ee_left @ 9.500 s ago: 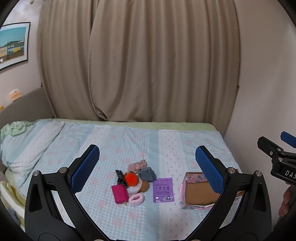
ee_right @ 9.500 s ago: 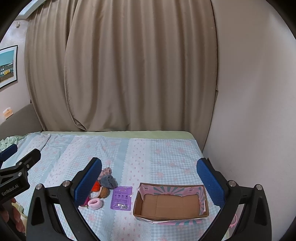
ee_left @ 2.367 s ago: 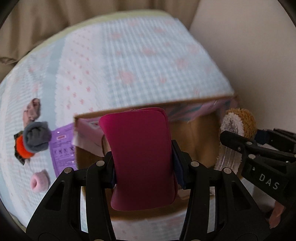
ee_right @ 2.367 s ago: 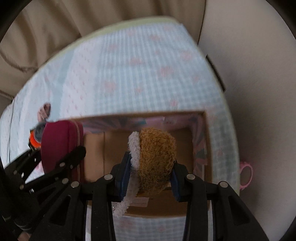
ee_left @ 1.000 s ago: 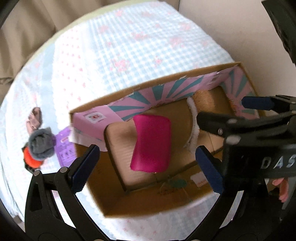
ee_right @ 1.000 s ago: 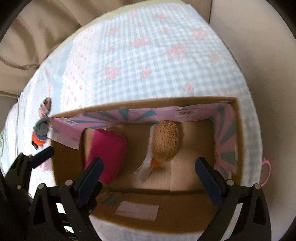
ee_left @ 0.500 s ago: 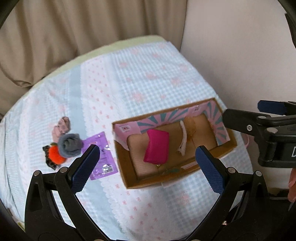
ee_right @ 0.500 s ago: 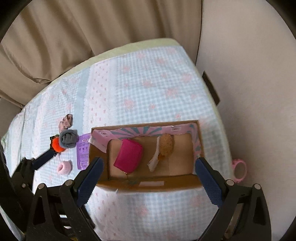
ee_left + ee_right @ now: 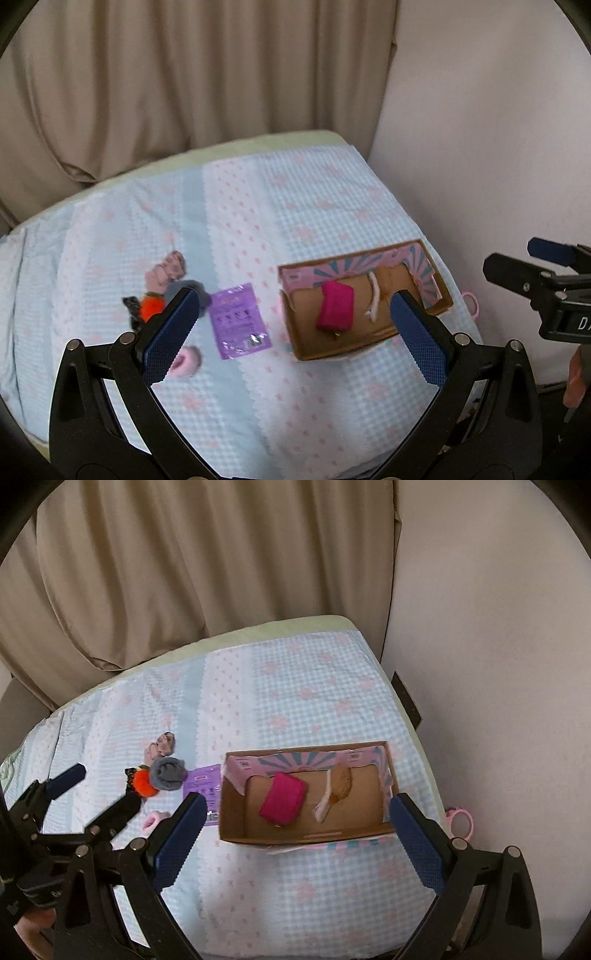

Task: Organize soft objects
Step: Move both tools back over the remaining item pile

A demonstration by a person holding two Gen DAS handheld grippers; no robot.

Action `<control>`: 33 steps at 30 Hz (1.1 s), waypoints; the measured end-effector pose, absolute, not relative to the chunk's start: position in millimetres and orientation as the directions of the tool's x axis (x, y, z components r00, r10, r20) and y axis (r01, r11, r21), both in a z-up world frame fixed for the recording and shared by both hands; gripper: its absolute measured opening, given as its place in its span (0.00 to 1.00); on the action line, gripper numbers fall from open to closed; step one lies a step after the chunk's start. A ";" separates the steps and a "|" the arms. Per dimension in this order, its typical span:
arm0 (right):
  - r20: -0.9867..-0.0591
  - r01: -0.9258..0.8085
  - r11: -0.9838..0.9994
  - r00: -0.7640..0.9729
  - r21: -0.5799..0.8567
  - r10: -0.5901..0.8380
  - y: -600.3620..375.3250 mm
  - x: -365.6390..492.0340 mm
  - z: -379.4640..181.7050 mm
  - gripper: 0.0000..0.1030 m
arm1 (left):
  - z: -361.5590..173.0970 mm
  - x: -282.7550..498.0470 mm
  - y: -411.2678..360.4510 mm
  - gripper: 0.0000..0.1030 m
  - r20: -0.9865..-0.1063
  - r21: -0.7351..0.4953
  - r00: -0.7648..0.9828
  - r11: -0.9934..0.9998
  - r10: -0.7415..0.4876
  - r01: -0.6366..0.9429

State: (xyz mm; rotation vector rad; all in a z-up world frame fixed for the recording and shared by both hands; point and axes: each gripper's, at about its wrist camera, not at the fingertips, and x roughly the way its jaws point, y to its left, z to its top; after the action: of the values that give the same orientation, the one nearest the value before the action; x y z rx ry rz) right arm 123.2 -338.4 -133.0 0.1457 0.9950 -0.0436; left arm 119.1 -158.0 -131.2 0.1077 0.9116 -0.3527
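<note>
A cardboard box (image 9: 373,341) (image 9: 295,836) lies on the bed at the right. Inside it lie a magenta pouch (image 9: 335,305) (image 9: 283,798) and a brown fuzzy item with a white edge (image 9: 376,291) (image 9: 338,781). Left of the box lie a purple packet (image 9: 239,320) (image 9: 202,781), a grey sock ball (image 9: 168,772), an orange pompom (image 9: 150,307) (image 9: 143,782), a pink patterned sock (image 9: 166,272) (image 9: 162,745) and a pink scrunchie (image 9: 186,359) (image 9: 153,818). My left gripper (image 9: 295,332) is open and empty, high above the bed. My right gripper (image 9: 299,834) is open and empty above the box.
The bed (image 9: 303,206) has a blue checked cover and meets a wall (image 9: 498,664) on the right and beige curtains (image 9: 184,561) behind. A pink ring (image 9: 460,819) hangs at the bed's right edge. A black hair clip (image 9: 131,306) lies by the pompom.
Both grippers have let go of the magenta pouch and the brown fuzzy item, which now lie in the box. Both have since pulled up and back, so the box looks smaller.
</note>
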 end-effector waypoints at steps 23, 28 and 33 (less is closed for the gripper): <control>-0.775 -0.067 0.982 0.605 0.178 0.182 -147.7 124.7 -171.4 0.96 | -148.3 99.9 89.2 1.00 -0.726 -0.088 0.669 0.986 -0.161 0.141; -0.780 -0.088 0.974 0.586 0.206 0.218 -108.7 148.3 -203.4 0.96 | -186.4 121.3 131.4 1.00 -0.749 -0.105 0.641 0.985 -0.168 0.134; -0.793 -0.068 0.968 0.562 0.240 0.236 -78.8 179.0 -244.0 0.96 | -237.5 151.8 166.5 0.99 -0.770 -0.150 0.611 0.982 -0.187 0.111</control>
State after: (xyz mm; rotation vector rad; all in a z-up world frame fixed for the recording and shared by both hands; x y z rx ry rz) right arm 179.0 -78.8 -244.0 0.1899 0.9593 0.1802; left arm 151.8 166.5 -237.5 -0.0899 0.8980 -0.1722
